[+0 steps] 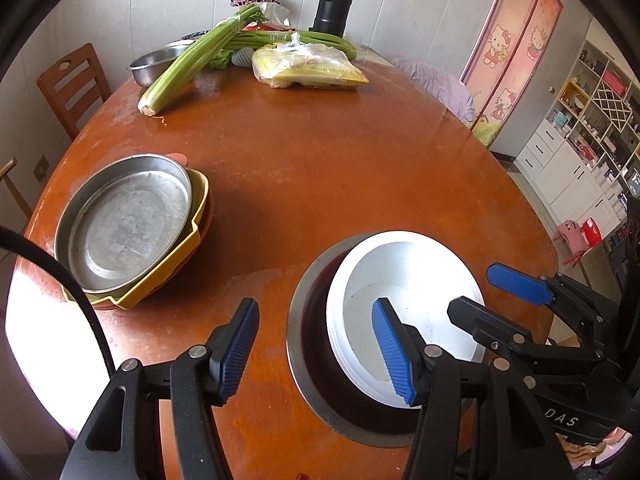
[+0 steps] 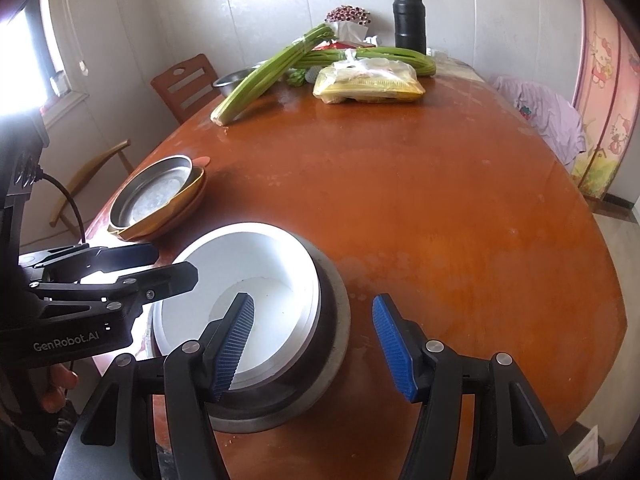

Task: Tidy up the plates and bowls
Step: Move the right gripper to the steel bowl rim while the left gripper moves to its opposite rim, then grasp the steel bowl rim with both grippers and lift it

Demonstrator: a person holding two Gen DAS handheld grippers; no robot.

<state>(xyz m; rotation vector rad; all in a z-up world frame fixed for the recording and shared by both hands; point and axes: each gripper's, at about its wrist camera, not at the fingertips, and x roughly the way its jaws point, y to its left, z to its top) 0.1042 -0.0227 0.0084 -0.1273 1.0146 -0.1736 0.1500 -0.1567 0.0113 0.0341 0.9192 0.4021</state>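
Note:
A white bowl (image 1: 416, 272) sits nested in a steel bowl (image 1: 316, 400) at the near edge of the brown table (image 1: 340, 160). My left gripper (image 1: 316, 350) is open and straddles the left rims, one pad inside the white bowl and one over the table. My right gripper (image 2: 316, 348) is open and straddles the right rims of the white bowl (image 2: 260, 256) and steel bowl (image 2: 336, 320) the same way. No pad presses on a rim. To the left, a steel plate (image 1: 128, 224) lies on a yellow dish (image 1: 168, 280) and a reddish plate.
At the far end lie celery bunches (image 1: 188, 68), a steel basin (image 1: 154, 62), a bag of yellow food (image 1: 308, 66) and a black flask (image 1: 334, 8). A wooden chair (image 1: 74, 84) stands at the left. Shelves and a cabinet fill the right.

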